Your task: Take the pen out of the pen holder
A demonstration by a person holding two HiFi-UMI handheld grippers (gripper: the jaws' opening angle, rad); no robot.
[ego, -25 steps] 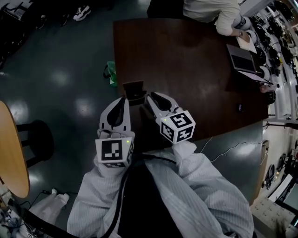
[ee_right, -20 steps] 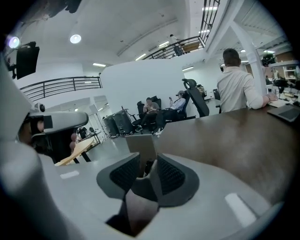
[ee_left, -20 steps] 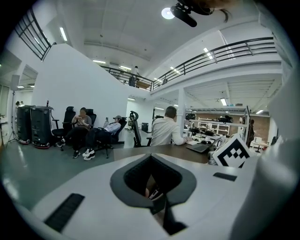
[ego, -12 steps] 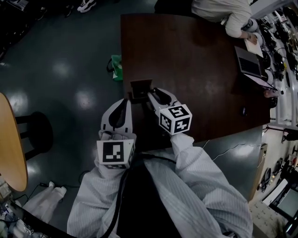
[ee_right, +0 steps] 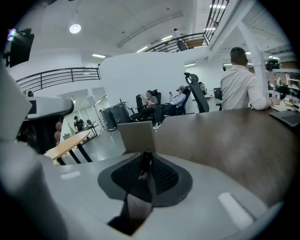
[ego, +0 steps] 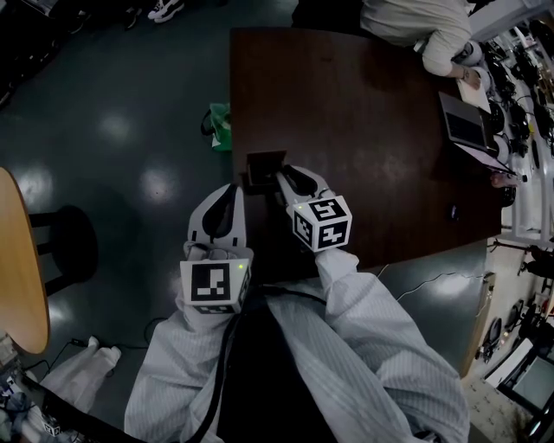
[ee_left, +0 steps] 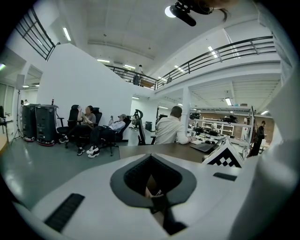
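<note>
The pen holder (ego: 264,168), a small square dark box, stands on the dark brown table (ego: 363,130) at its left edge. In the right gripper view the pen holder (ee_right: 137,136) is a grey box just beyond the jaws. My right gripper (ego: 284,176) reaches to its right side. A short dark pen (ee_right: 146,160) stands between the pads of the right gripper (ee_right: 146,165), whose jaws are shut on it. My left gripper (ego: 229,187) hangs over the floor left of the table, and the left gripper (ee_left: 151,183) is shut with nothing in it.
A person (ego: 407,22) sits at the table's far end by a laptop (ego: 463,121). A green object (ego: 218,125) lies on the floor beside the table. A round wooden table (ego: 22,260) and a dark stool (ego: 65,255) stand at the left.
My right gripper has drawn a little closer to the pen holder and its marker cube has turned slightly. The left gripper has hardly moved.
</note>
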